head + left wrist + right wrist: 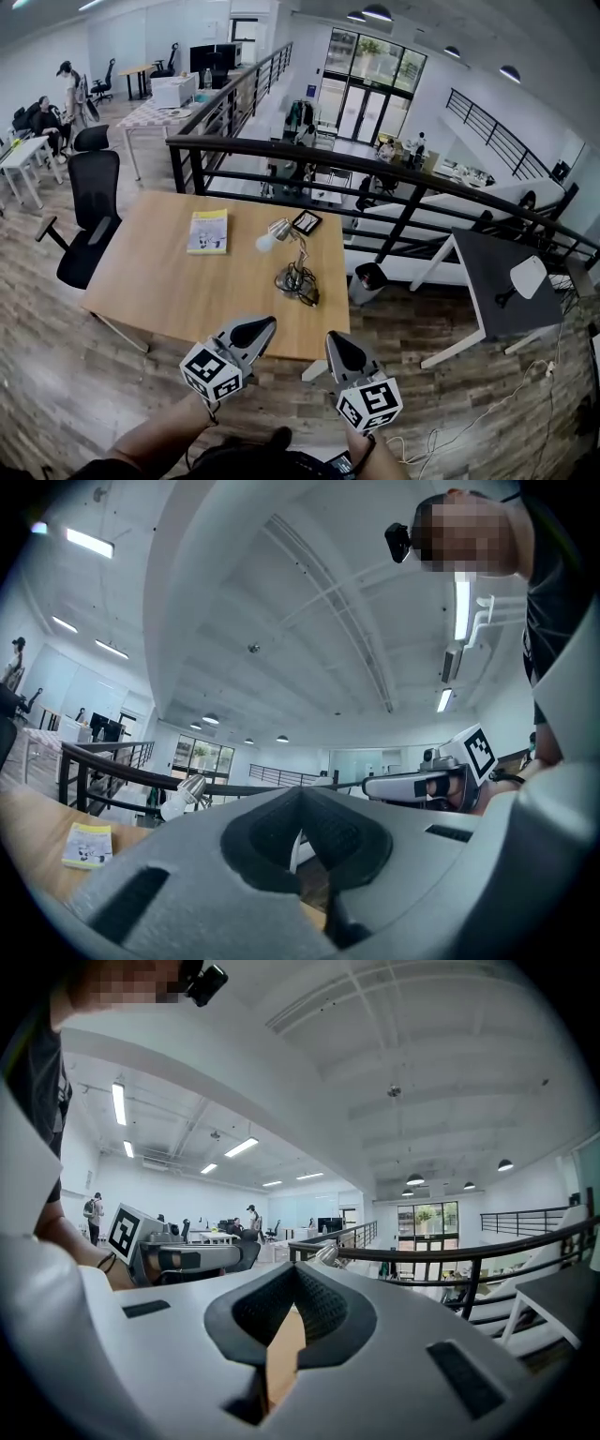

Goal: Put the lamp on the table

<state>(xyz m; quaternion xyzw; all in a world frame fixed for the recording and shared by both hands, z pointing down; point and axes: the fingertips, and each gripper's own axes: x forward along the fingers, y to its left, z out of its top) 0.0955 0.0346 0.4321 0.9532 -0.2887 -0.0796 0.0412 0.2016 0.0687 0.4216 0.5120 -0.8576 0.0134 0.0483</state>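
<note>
Closest to the camera, at about six o'clock in the head view, the left gripper (pixel 265 324) and right gripper (pixel 335 339) hover side by side just short of the table's near edge. Each gripper's own view shows its grey, matte plastic jaws pinched together on nothing, with only a thin slit between the dark ribbed pads.

Past them lies the table (pixel 178 291), a pale wood slab, smooth and square-cornered, on thin white legs. The lamp (pixel 296 264) stands upright on it at roughly one o'clock from the grippers, near the right edge: a thin metal stem, a small white bulb-shaped shade tipped to the left, and a dark cord (pixel 307 292) looped loosely round the base. With the lamp resting on the wood and both grippers clear of it, the task looks finished (at most, tidying the cord is left).

Further back, at eleven o'clock, lies a yellow softcover book (pixel 208 231); at twelve, a small black-framed panel (pixel 306 222). Beyond runs a dark metal railing (pixel 375 167).
</note>
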